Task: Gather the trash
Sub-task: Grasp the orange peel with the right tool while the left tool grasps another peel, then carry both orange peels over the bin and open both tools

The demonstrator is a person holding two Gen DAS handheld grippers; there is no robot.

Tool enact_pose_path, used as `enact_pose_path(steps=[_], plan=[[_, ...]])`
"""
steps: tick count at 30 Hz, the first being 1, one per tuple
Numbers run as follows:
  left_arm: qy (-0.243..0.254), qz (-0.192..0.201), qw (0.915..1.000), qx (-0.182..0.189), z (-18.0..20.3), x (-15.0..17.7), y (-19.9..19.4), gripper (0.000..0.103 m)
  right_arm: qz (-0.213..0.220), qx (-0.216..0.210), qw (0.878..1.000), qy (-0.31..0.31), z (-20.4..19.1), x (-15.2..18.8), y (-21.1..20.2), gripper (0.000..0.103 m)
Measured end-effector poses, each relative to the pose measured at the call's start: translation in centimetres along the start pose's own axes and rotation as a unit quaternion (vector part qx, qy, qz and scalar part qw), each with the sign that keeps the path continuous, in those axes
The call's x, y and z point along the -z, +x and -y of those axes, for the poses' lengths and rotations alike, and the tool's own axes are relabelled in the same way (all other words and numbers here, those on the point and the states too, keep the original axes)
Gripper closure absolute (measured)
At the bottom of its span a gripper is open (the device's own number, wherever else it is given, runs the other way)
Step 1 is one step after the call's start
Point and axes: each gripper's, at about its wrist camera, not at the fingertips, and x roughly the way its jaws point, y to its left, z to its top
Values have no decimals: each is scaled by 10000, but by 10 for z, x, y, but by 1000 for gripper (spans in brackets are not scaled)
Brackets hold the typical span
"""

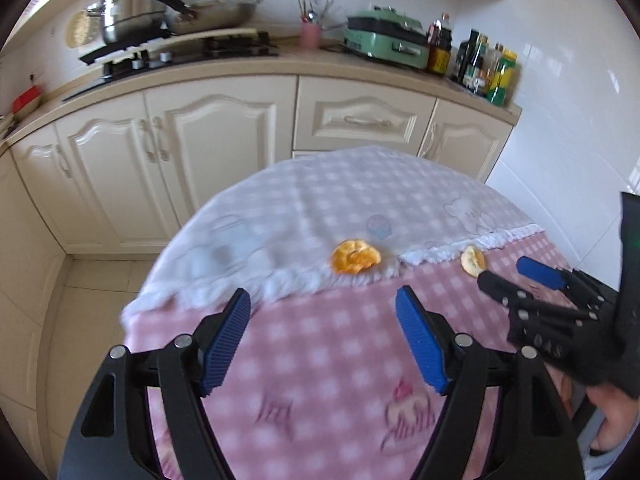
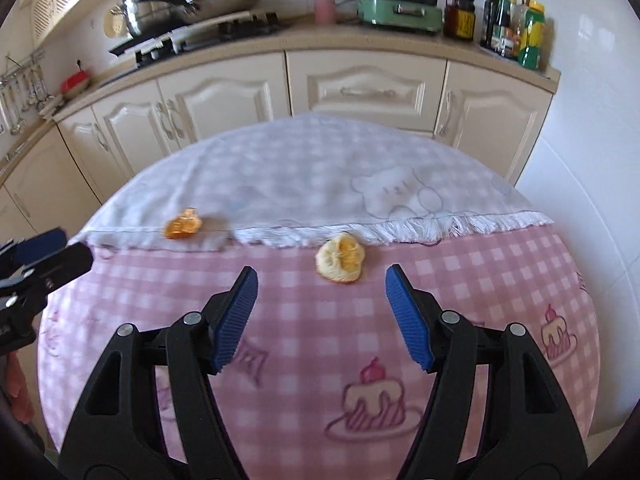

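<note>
Nothing is yet collected: two orange peels, one [image 1: 355,257] on the white cloth [image 1: 280,216], one [image 2: 340,258] beside its fringe, lie on the desk [image 2: 500,280] before both grippers [image 1: 323,320] [image 2: 321,304], jaws wide and empty.

Almost nothing can be read. On the black body of the right hand-held gripper [image 1: 516,276], seen from the left wrist view, there are raised letters that look like "DAS", but the picture is blurred there and I am not sure. The bottles [image 2: 514,24] on the counter [image 2: 360,42], right of the green cooker [image 2: 400,4], have coloured labels, and their print is too small and blurred to read.
</note>
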Motion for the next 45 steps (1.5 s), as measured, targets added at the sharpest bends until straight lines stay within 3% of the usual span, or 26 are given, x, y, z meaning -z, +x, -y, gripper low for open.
enact_pose_path(steps=[6,12,14,15,16,18,27,35,40,45], plan=[[105,-249,9996,-8,15,-15,55,30,-196,6,9998,-10,12,-4,29,37],[104,-296,9995,-17,17,-20,78,30,-301,-57,9995,-16,11,-7,40,37],[68,-320,9995,13,18,-20,83,46,-318,-40,9995,-34,11,-8,42,37],[101,-320,9994,-75,19,-20,84,58,-321,-34,9995,-43,10,-9,43,38],[115,-314,9994,-121,20,-21,83,64,-326,-3,9995,-52,10,-10,43,41],[88,-317,9995,-35,19,-21,81,64,-291,62,9995,-71,10,-10,43,69],[62,-184,9998,48,13,-8,42,65,-123,-200,9997,-3,3,-1,13,69],[-199,235,9995,14,-28,21,-45,65,233,-864,9953,-382,-72,6,-44,69],[-495,396,9975,-306,-83,56,-99,65,346,-1418,9861,-795,-152,24,-74,69],[-837,398,9915,-910,-153,104,-145,65,311,-1939,9736,-1161,-239,49,-86,69]])
